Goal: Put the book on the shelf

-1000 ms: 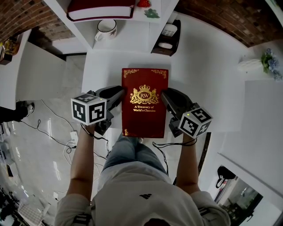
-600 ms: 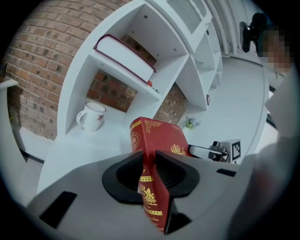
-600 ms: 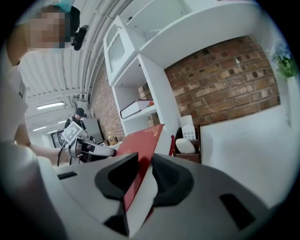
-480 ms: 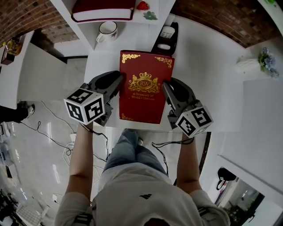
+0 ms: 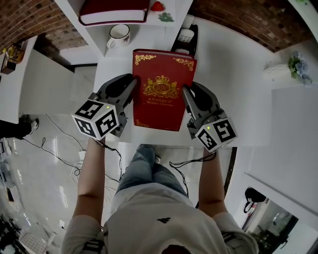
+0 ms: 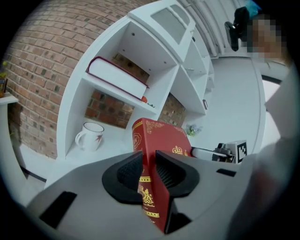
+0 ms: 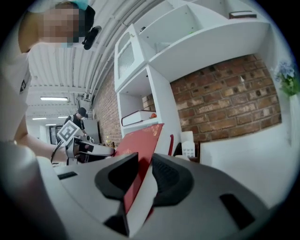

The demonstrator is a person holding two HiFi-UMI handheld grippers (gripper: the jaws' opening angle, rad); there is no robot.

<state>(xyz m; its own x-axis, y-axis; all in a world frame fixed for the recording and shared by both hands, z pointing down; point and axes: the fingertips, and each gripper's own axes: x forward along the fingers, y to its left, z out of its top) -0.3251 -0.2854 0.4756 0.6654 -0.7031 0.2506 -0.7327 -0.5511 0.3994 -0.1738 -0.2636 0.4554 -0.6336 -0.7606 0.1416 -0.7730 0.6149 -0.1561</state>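
A red book (image 5: 161, 89) with a gold crest and gold corners hangs above the white table, held by both sides. My left gripper (image 5: 130, 93) is shut on its spine edge, and in the left gripper view the book (image 6: 161, 143) stands between the pads of that gripper (image 6: 149, 171). My right gripper (image 5: 186, 98) is shut on the opposite page edge, and its own view shows the book (image 7: 140, 147) clamped in the same gripper (image 7: 144, 180). The white shelf unit (image 5: 144, 30) lies just beyond the book's far end.
A dark red book (image 5: 114, 11) lies flat in an upper shelf bay, with a small red ornament (image 5: 157, 6) beside it. A white mug (image 5: 119, 33) stands in the bay below. A black holder (image 5: 188, 37) sits right of the shelf. Flowers (image 5: 300, 67) stand far right.
Both grippers have lifted the red book off the table and carried it toward the shelf. Its far end has tipped upward and now reaches the shelf's front.
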